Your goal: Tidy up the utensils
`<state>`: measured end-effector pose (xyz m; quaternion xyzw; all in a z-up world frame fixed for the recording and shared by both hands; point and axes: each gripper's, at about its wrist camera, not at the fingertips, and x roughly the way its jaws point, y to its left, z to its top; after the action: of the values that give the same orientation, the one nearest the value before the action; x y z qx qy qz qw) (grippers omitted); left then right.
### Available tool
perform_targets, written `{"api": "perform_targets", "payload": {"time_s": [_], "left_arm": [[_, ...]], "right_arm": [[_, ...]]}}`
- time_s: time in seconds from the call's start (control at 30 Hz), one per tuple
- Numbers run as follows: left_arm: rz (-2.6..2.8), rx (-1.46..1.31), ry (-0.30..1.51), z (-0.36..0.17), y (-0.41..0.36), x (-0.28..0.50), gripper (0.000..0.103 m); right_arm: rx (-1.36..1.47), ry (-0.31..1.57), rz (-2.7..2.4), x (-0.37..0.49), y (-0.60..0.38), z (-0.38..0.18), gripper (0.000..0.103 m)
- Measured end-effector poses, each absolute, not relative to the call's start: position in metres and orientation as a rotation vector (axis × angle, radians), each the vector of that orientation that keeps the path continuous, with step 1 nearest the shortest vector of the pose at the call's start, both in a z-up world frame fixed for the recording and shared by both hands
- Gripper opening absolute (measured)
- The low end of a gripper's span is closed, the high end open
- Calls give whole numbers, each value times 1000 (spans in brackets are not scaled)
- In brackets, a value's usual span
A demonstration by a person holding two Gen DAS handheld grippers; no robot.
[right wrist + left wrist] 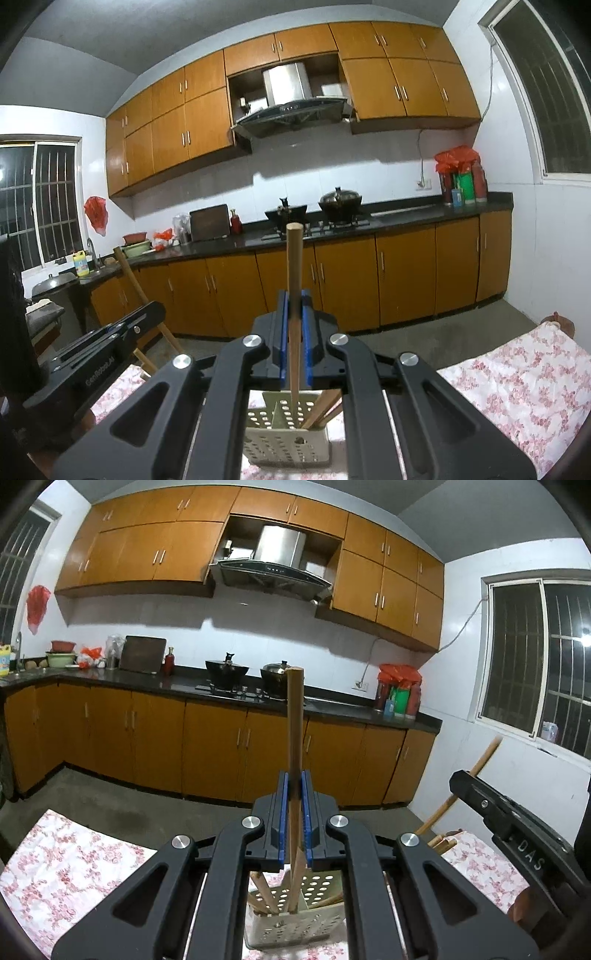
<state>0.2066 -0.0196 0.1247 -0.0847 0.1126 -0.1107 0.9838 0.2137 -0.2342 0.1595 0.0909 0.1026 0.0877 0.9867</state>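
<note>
Wooden chopstick (294,716) clamped upright in left hand-held gripper (294,794), tip over perforated holder (295,923) on bench; right hand-held gripper (294,314) clamped second chopstick (294,266) likewise. Vertical hold presumably for dropping each into its compartment.

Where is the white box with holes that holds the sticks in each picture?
Left wrist view: the perforated white plastic utensil holder sits at bottom centre, below the left gripper.
Right wrist view: the holder is at bottom centre, below the right gripper.
Shared landmark: the steel range hood.
</note>
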Motion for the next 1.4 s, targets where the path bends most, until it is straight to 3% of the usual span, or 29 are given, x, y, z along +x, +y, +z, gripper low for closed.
{"api": "perform_targets", "payload": {"time_s": [0.1, 0.17, 0.23, 0.3, 0.47, 0.5, 0.57, 1.4], "left_arm": [[-224, -172, 217, 129, -16, 203, 17], [-218, -181, 203, 132, -12, 199, 44], [-211, -187, 176, 136, -7, 189, 48], [-213, -186, 164, 140, -4, 182, 55], [-186, -153, 117, 143, 7, 150, 89], [-178, -144, 107, 142, 10, 140, 92], [-167, -124, 97, 138, 15, 124, 99], [-49, 8, 227, 37, 26, 18, 101]], "right_arm": [[186, 187, 169, 207, -238, 163, 31], [184, 176, 163, 201, -241, 166, 33], [182, 163, 155, 192, -245, 169, 40], [179, 151, 143, 181, -249, 171, 58], [154, 143, 131, 152, -254, 167, 91], [144, 142, 126, 145, -253, 165, 97], [115, 138, 116, 129, -251, 159, 99], [-11, 317, 6, 26, -219, 53, 99]]}}
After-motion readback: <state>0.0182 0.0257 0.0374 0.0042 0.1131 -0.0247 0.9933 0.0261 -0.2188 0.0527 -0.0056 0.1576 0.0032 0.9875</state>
